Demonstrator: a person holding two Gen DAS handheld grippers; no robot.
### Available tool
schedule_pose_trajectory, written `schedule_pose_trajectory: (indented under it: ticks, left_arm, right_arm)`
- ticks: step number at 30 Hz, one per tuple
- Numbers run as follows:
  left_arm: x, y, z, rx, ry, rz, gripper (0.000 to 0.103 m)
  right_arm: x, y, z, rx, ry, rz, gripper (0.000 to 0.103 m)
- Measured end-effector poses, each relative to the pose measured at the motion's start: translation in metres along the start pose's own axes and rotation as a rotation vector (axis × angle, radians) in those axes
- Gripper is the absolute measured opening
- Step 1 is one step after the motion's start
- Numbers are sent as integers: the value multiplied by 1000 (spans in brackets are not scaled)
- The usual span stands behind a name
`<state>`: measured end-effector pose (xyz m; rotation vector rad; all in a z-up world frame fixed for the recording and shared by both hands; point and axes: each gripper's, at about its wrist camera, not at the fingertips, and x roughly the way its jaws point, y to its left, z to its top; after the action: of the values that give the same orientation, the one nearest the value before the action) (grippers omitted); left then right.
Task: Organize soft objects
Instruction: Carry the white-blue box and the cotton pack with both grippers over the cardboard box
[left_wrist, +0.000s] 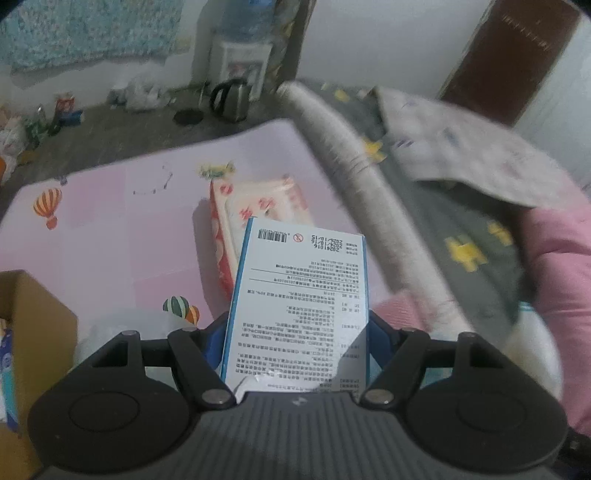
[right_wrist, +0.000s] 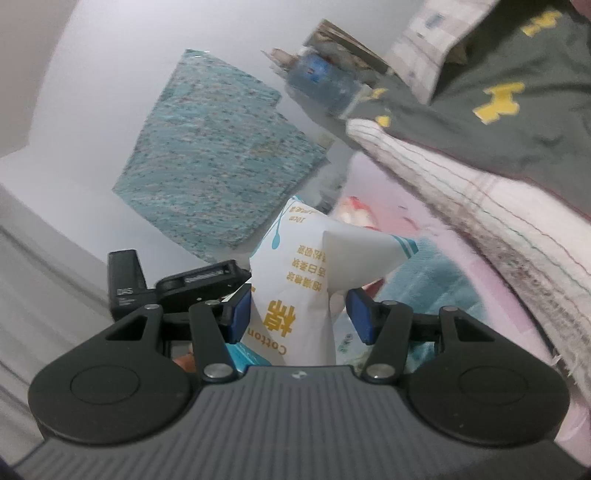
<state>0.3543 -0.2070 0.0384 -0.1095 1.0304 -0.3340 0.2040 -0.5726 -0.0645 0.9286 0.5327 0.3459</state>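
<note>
In the left wrist view, the left gripper clamps a white-and-blue box (printed back up) above the pink mat, with a red-and-white pack lying on the mat near its right edge. In the right wrist view, the right gripper squeezes a white cotton bag, raised off the mat.

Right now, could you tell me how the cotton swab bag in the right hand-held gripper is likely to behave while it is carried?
The cotton swab bag looks floppy: its top corner folds over. It is probably light, since it stands upright between the right hand-held gripper's blue pads. Its smooth plastic film may let it slip.
</note>
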Motion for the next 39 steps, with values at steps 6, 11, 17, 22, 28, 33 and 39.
schedule_pose_trajectory:
  ticks: [6,11,17,22,28,33,39]
  left_arm:
    - [-95,8,-29,28,-110,-54,74]
    - [-174,35,-64,21,-216,-55,74]
    - [-239,83,-112,-38,-297,6,74]
    - [-264,143,-148,-146,-307,67,74]
    - [-261,213,-177,-217,-272,170,74]
    - [-240,260,-184,-272,-213,213,74]
    - [-251,290,-196,-299,-255,248,74]
  right_arm:
    - [-24,47,-22,-75,5,79,54]
    - [-33,88,-48,-127,51,157,54]
    - [-21,143,-85,-182,148,220,54]
    - [9,190,-124,-243,261,249,54]
    - [69,236,-175,-299,424,215,53]
    - [135,277,-209,-376,546,126,53]
    - [205,307,-247,-429,668,4,53]
